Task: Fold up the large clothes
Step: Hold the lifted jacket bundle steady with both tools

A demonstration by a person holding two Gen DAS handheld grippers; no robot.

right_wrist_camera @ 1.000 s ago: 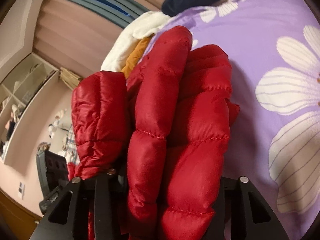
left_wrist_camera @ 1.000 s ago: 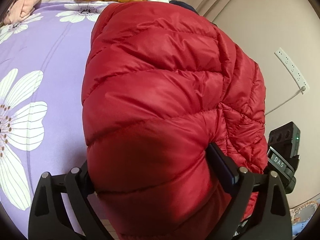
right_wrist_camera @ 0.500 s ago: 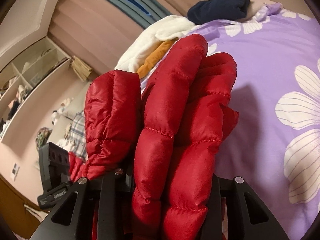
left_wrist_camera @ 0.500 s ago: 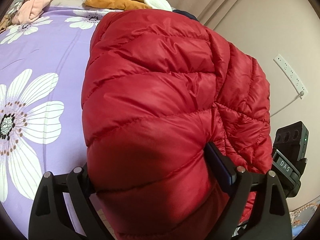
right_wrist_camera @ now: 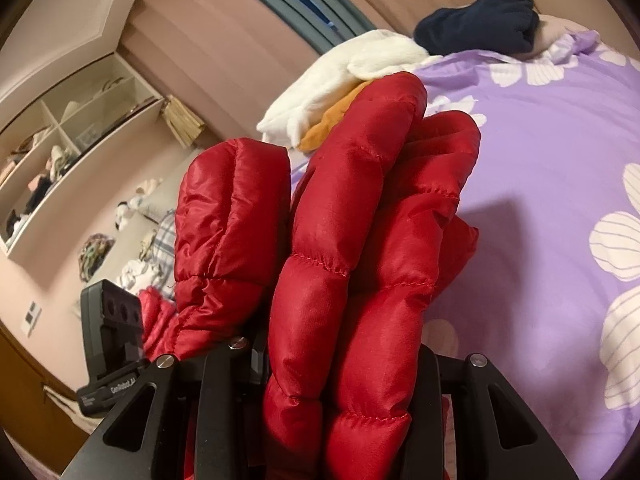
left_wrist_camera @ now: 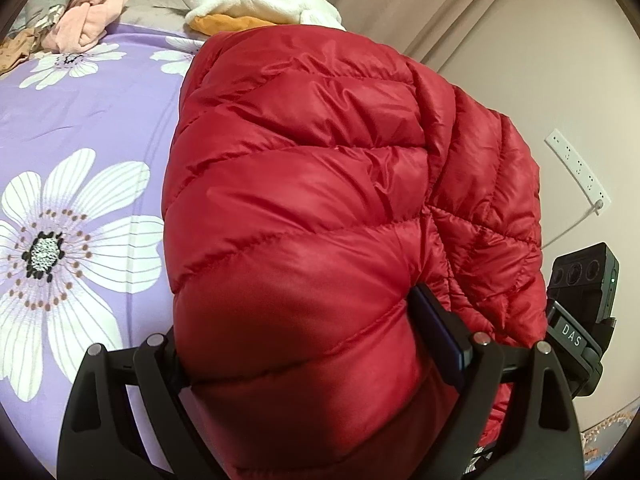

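Note:
A red quilted puffer jacket [left_wrist_camera: 320, 200] fills the left wrist view, bulging over a purple bedsheet with white flowers [left_wrist_camera: 80, 128]. My left gripper [left_wrist_camera: 304, 344] is shut on a thick fold of the jacket; its fingertips are buried in the fabric. In the right wrist view the jacket [right_wrist_camera: 360, 240] stands up in bunched folds, and my right gripper [right_wrist_camera: 340, 372] is shut on them. The right gripper's body also shows at the right edge of the left wrist view [left_wrist_camera: 580, 300], and the left gripper's body shows in the right wrist view [right_wrist_camera: 112, 328].
A white fleece [left_wrist_camera: 256, 0] over an orange garment [left_wrist_camera: 232, 22] lies at the bed's far end, with pink clothes [left_wrist_camera: 88, 28] to the left and a dark navy garment [right_wrist_camera: 480, 24]. A wall with a power strip [left_wrist_camera: 580, 168] borders the bed. Shelves [right_wrist_camera: 60, 152] stand at the left.
Both grippers, still holding the jacket, have shifted so that more of the bed's far end and the clothes pile shows. The grip on the jacket is unchanged.

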